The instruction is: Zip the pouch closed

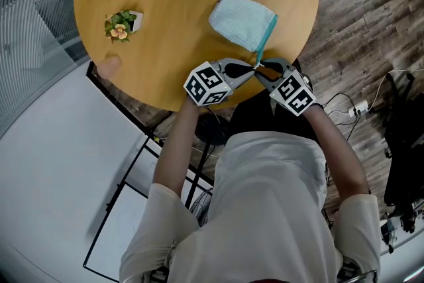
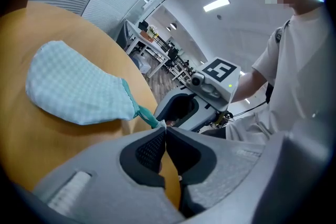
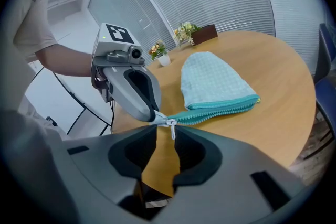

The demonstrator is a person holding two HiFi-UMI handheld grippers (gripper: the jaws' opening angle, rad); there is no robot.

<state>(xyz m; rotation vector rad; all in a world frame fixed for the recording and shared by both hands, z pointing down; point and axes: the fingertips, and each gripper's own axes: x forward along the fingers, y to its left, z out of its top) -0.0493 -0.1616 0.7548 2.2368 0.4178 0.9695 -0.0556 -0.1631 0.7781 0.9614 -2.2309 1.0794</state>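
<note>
The pouch [image 1: 242, 22] lies on the table [image 1: 172, 3] by its near edge. The left gripper [image 1: 250, 70] pinches its zipper's end tab [image 3: 158, 117]. The right gripper [image 1: 263, 71] is released, with the zipper pull [image 3: 171, 130] hanging free between its jaws.

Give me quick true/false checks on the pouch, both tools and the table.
1. The left tool is shut on the end of the zipper tape. True.
2. The right tool clamps the zipper pull. False: its jaws stand apart and the pull hangs between them, ungripped.
3. The pouch lies on the round table. True.
4. The zipper gapes open along its length. False: in the right gripper view the teeth look closed up to the slider.
5. The pouch is the only thing on the table. False: a small flower pot stands there too.
</note>
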